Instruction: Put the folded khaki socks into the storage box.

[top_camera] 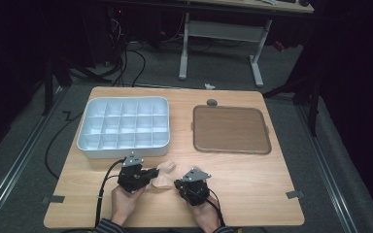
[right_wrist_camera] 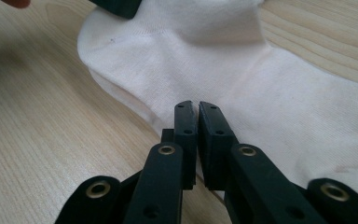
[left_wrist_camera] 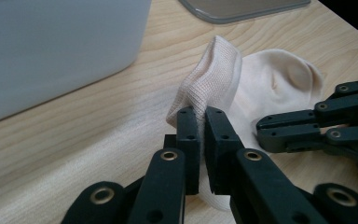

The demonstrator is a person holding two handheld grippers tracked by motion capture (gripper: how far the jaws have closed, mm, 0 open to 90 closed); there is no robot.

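Note:
A cream sock point(top_camera: 165, 175) lies on the wooden table near the front edge, between my two grippers. The left gripper point(top_camera: 151, 175) reaches in from the left and is shut on the sock. In the left gripper view the jaws point(left_wrist_camera: 201, 112) pinch a ribbed fold of the sock point(left_wrist_camera: 265, 79) and lift it off the wood. From the right, the right gripper point(top_camera: 178, 184) is shut on the sock's other side. In the right gripper view its tips point(right_wrist_camera: 198, 106) pinch the hem of the flat sock point(right_wrist_camera: 242, 60). The right gripper point(left_wrist_camera: 307, 126) also lies at the right of the left gripper view.
A white box with several compartments point(top_camera: 121, 151) stands at the back left, just beyond the left gripper; its wall point(left_wrist_camera: 51, 51) is near in the left gripper view. A flat brown tray point(top_camera: 231, 150) lies at the back right. The table's front edge is close behind both hands.

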